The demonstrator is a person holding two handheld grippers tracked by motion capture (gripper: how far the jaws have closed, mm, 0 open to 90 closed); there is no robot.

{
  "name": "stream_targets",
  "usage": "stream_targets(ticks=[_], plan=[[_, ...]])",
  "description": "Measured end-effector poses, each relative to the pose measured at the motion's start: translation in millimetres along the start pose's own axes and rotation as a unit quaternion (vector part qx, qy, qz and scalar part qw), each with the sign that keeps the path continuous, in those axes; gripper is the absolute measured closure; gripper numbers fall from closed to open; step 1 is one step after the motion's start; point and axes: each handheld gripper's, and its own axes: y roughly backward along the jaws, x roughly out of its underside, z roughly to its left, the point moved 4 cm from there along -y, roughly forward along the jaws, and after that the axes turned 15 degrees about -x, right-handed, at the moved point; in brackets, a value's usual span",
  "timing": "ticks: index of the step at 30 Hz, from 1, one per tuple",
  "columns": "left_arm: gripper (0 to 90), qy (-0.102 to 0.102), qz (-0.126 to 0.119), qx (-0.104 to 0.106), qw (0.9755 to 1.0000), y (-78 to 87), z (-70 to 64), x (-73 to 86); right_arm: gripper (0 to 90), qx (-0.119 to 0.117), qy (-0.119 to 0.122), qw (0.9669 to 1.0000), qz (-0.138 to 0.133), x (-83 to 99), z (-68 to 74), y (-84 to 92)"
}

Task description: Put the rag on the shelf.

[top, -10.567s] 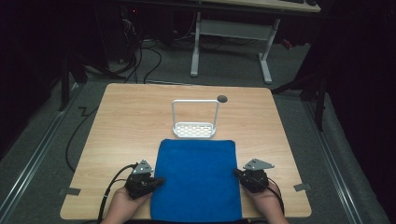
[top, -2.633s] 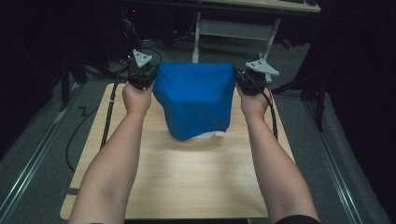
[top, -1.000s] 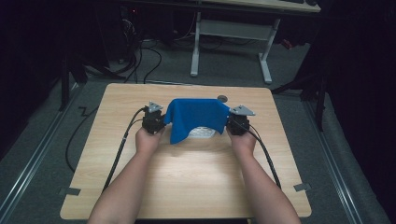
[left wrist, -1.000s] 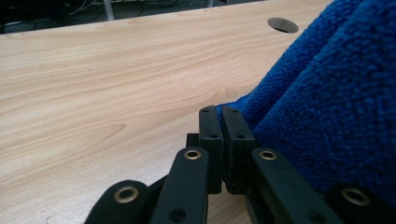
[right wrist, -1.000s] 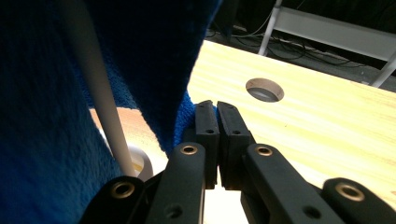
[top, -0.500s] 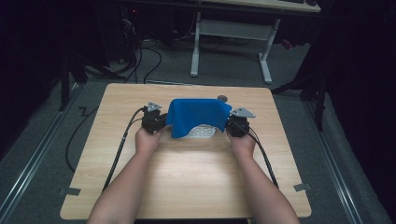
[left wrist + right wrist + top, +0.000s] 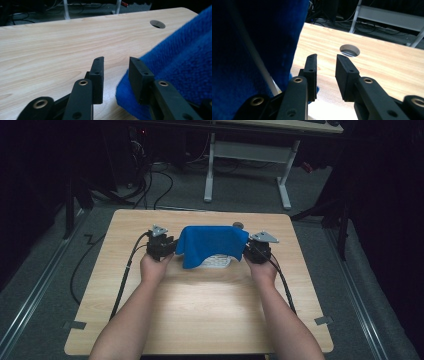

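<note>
Lying between both grippers — blue towel [image 7: 212, 244], outside their parted jaws, draped over white rack [image 7: 217, 261].

The thick terry cloth [image 7: 210, 242] draped near the far edge of the table was a deep, saturated blue, plain and unpatterned, its looped weave showing as fine ribbing in the left gripper view [image 7: 180, 62]. Beneath its near hem a white perforated rack base [image 7: 216, 262] showed a regular grid of small dots. The wooden table [image 7: 200, 320] was pale honey-tan with long streaked grain, darker lines running across it. The left gripper [image 7: 116, 67] and right gripper [image 7: 325, 65] had matte black jaws with brass-coloured rivets. A grey triangular plate topped each gripper. The black cables trailed over the near half of the tabletop.
</note>
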Motion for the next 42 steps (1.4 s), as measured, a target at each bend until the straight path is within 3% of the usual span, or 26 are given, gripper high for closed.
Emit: stream_targets(ticks=[13,20,25,30,34,37,40,42], plan=[[63.5,0.009,-0.031,-0.016,0.9994,28.6,16.5,-19.5,66.8,0.011,0.023,0.9996,-0.012,-24.5,1.4,20.2],[63.1,0.006,-0.034,-0.020,0.9992,37.3,21.2,-22.4,65.9,0.019,0.027,0.9993,-0.017,-33.3,-0.6,30.1],[62.7,-0.001,-0.029,-0.022,0.9993,41.1,21.5,-14.8,65.6,0.017,0.031,0.9992,-0.016,-32.1,-0.2,36.3],[62.8,0.012,-0.024,-0.019,0.9995,46.8,24.7,-2.0,64.0,0.008,0.039,0.9992,-0.007,-25.4,2.5,44.8],[62.8,0.010,-0.021,-0.019,0.9995,53.2,25.3,6.4,62.2,0.008,0.035,0.9993,-0.011,-19.5,4.7,52.6],[62.2,0.011,-0.024,-0.015,0.9996,61.5,24.7,14.0,59.8,0.008,0.035,0.9993,-0.005,-15.5,6.7,58.5],[61.4,0.005,-0.027,-0.011,0.9996,69.1,24.0,21.4,58.4,0.006,0.039,0.9991,-0.015,-12.4,10.4,66.3],[60.4,0.004,-0.030,0.000,0.9995,78.8,21.8,29.9,55.6,0.004,0.042,0.9991,-0.005,-10.1,14.6,70.8]])
